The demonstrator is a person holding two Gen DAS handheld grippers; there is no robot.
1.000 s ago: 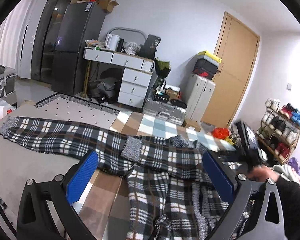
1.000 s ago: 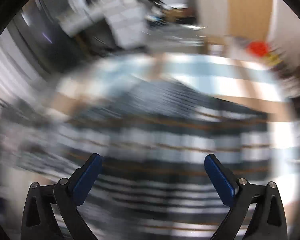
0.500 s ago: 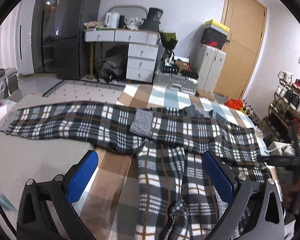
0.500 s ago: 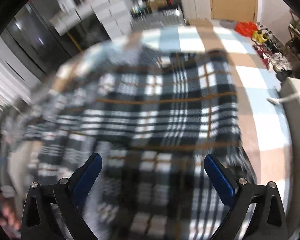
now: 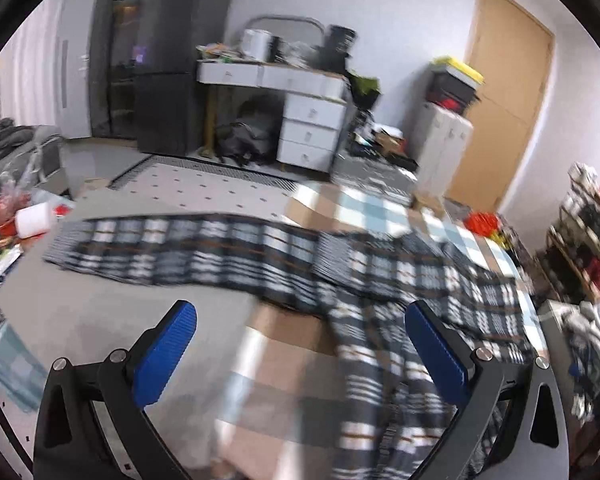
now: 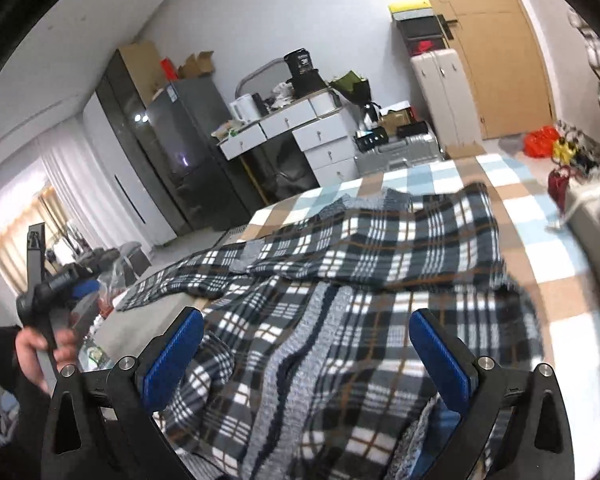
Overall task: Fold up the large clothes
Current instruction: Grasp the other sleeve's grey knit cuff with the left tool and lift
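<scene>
The garment [image 6: 364, 264] is a plaid of dark grey and white, crossed by thin orange-brown lines — its ribbed band [image 6: 300, 364] is plain grey with a dark stripe. Under it the bedcover [image 6: 556, 240] shows large checks of tan, pale blue and white. Both grippers carry bright blue pads [image 5: 166, 354] on black frames. Behind stand a black fridge [image 5: 176, 68], white drawers [image 5: 312, 128] and a light brown wooden door [image 5: 504, 104] — a yellow lid [image 6: 410, 7] tops a dark box.

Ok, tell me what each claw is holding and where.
Nothing. The left claw and right claw are both open above the plaid garment.
</scene>
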